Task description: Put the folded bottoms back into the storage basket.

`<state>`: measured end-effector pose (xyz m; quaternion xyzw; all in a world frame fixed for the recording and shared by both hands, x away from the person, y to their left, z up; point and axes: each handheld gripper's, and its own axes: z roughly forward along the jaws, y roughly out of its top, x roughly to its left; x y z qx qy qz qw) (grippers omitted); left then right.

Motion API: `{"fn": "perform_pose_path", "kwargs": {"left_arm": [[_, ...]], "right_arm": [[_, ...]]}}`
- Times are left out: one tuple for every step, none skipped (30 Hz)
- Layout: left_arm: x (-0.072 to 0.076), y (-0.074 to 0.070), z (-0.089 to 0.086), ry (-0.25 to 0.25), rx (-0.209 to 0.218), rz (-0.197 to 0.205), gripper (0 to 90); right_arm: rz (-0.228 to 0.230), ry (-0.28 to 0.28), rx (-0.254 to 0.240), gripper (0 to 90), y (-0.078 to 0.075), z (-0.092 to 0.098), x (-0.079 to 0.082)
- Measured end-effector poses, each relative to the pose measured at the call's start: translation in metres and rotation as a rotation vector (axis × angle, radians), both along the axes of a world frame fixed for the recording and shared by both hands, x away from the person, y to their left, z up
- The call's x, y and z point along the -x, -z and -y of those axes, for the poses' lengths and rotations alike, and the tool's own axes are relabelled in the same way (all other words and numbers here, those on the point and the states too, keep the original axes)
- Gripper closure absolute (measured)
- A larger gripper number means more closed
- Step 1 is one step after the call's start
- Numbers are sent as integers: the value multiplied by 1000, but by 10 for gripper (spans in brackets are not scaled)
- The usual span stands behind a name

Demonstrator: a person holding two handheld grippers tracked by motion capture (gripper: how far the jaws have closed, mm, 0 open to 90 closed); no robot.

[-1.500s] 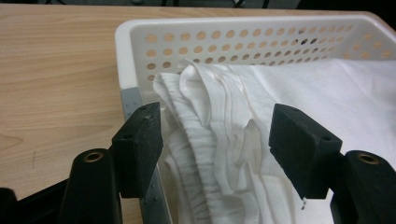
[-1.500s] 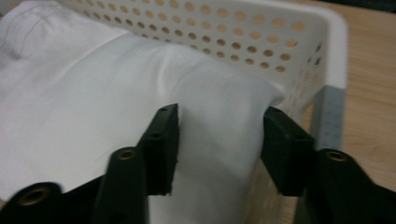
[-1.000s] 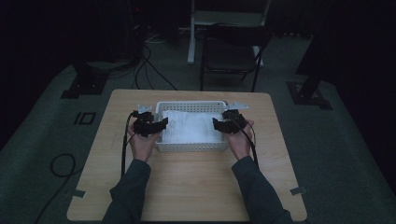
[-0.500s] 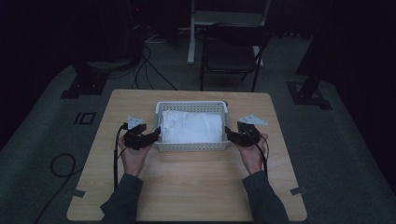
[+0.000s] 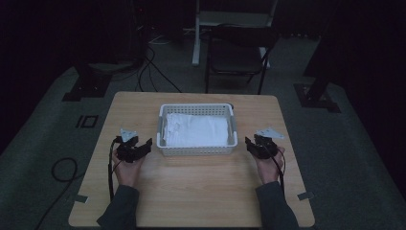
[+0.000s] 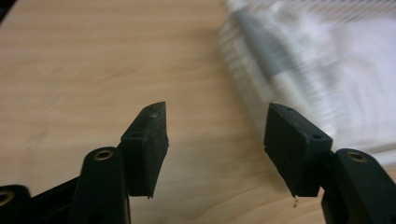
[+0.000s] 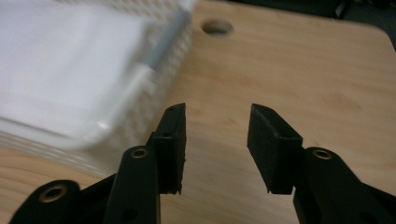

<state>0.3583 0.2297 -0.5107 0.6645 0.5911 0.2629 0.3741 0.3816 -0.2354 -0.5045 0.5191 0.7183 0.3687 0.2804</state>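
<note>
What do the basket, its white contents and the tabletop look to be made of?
Basket: probably white plastic, with slotted lattice walls and a smooth rim. Contents: seemingly soft white cloth, matte, folded, with creases showing. Table: pale wood or wood-look laminate, with faint grain and a low sheen; which of the two is unclear.

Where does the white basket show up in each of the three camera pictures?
High view: the white basket sits at the middle of the table, between the two grippers.
Left gripper view: the basket fills the upper right, blurred, beyond the right-hand jaw.
Right gripper view: the basket takes the upper left, past the left-hand jaw.
Shared landmark: the folded white cloth lying inside it, also at and.
</note>
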Motion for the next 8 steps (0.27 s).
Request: {"fn": "perform_pose_path", "kwargs": {"left_arm": [[-2,4,-3,-9,5,-15,411],[-4,9,-5,-19,-1,-32,414],[-6,13,-6,-24,-2,-50,414],[-8,16,-7,-27,1,-60,414],[-11,21,-8,-31,-3,-76,414],[-13,24,-8,-33,-5,-88,413],[-15,28,-8,-36,-7,-100,412],[-17,31,-8,-40,-9,-116,410]], "right_arm": [[-16,3,0,592,6,2,-2],[-33,12,8,592,11,4,-5],[-51,18,13,593,17,5,-7],[-65,23,16,594,22,6,-9],[-72,25,22,594,25,7,-10],[-81,30,31,594,29,7,-12],[-85,33,37,598,32,8,-14],[-91,35,36,599,34,8,-15]]}}
